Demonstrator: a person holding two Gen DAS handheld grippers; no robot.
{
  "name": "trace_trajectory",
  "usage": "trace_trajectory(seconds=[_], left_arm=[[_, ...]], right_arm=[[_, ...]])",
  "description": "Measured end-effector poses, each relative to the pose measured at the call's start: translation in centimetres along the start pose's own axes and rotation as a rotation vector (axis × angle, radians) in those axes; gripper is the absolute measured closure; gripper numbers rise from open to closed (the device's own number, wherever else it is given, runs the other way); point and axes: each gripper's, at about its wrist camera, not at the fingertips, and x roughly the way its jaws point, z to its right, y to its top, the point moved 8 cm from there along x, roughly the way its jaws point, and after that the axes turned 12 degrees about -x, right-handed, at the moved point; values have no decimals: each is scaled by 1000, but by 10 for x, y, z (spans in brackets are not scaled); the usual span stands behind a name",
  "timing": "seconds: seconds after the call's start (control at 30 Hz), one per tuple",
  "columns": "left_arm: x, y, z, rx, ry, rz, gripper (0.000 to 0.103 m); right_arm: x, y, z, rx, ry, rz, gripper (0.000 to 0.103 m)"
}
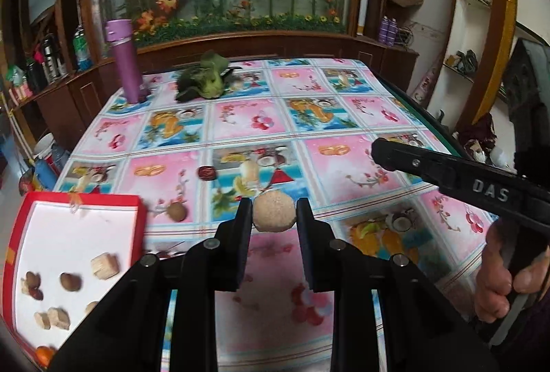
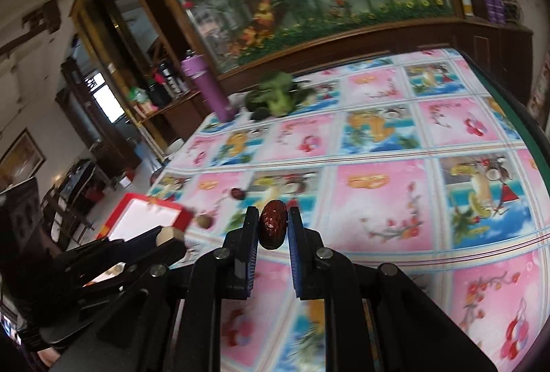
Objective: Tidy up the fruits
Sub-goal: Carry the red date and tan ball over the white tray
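Observation:
My left gripper [image 1: 274,212] is shut on a round tan fruit [image 1: 274,213], held above the patterned tablecloth. My right gripper [image 2: 273,224] is shut on a dark red date [image 2: 272,227]; its black body also shows in the left wrist view [image 1: 457,179], held by a hand [image 1: 498,272]. A red tray [image 1: 86,200] with a white floor lies at the lower left and holds several brown fruits and tan cubes [image 1: 105,265]. A small brown fruit [image 1: 177,211] and a dark red date [image 1: 207,172] lie on the cloth just beyond the tray. The tray [image 2: 151,210] appears left of the right gripper.
A purple bottle [image 1: 125,59] and a green leafy vegetable [image 1: 206,76] stand at the table's far side. The table's right edge [image 1: 422,111] drops off to shelves. A wooden cabinet with a glass flower display runs behind the table.

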Motion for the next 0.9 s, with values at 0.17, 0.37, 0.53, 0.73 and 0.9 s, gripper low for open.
trace_trajectory(seconds=[0.17, 0.37, 0.53, 0.73, 0.9], left_arm=[[-22, -3, -32, -46, 35, 36, 75], [-40, -6, -57, -84, 51, 71, 75], [-49, -8, -73, -115, 50, 90, 75], [-58, -10, -89, -143, 49, 104, 75], [-64, -12, -98, -156, 45, 110, 75]], right_arm=[[4, -3, -33, -45, 19, -11, 88], [12, -8, -66, -96, 40, -36, 88], [14, -9, -87, -124, 47, -47, 88], [20, -11, -105, -144, 54, -55, 88], [26, -13, -116, -153, 61, -66, 88]])
